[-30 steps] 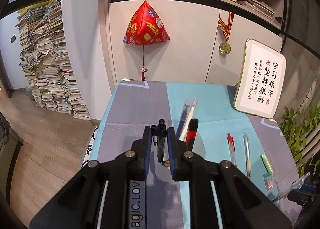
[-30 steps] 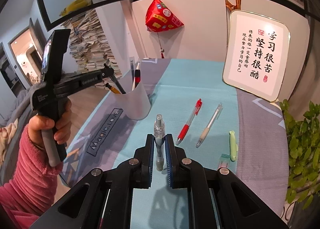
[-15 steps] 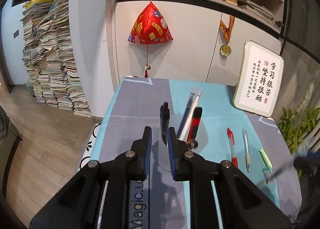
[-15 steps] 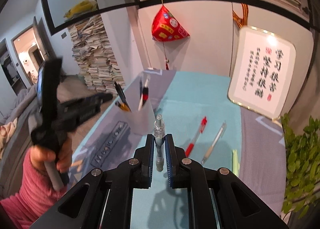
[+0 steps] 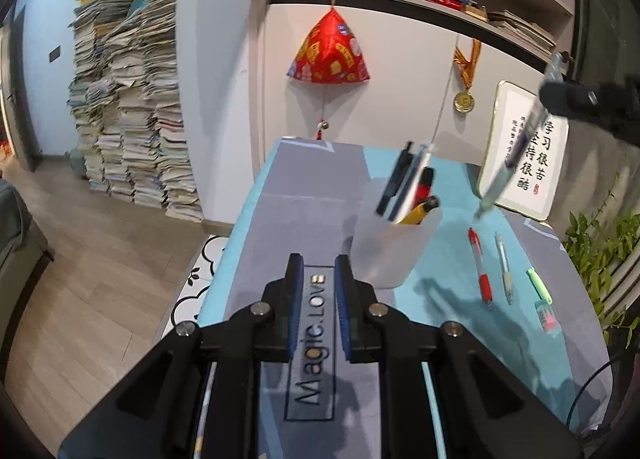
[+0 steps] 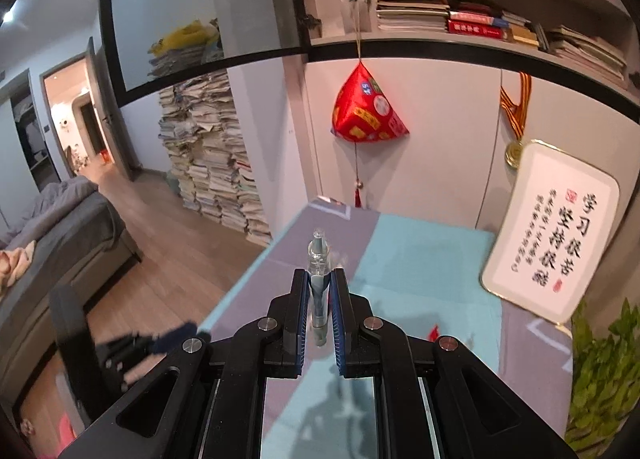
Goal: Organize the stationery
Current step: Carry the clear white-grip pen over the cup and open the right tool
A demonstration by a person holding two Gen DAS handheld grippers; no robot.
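Several pens already stand in the translucent pen cup (image 5: 394, 243) on the tabletop (image 5: 448, 339). The right tool (image 6: 319, 301) grips a clear pen (image 6: 318, 259), lifted; the left tool (image 5: 318, 291) is empty, jaws slightly apart. A red pen (image 5: 481, 271), a beige pen (image 5: 503, 265) and a green highlighter (image 5: 538, 283) remain.

Black pen (image 5: 398, 175) now in cup (image 5: 394, 243)

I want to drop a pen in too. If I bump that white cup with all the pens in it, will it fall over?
It might. The cup looks like thin, frosted plastic, so it is probably light. Its pens all lean the same way and poke out high above the rim, which likely makes it top-heavy. It stands on soft cloth, so a bump would probably tip it rather than slide it.
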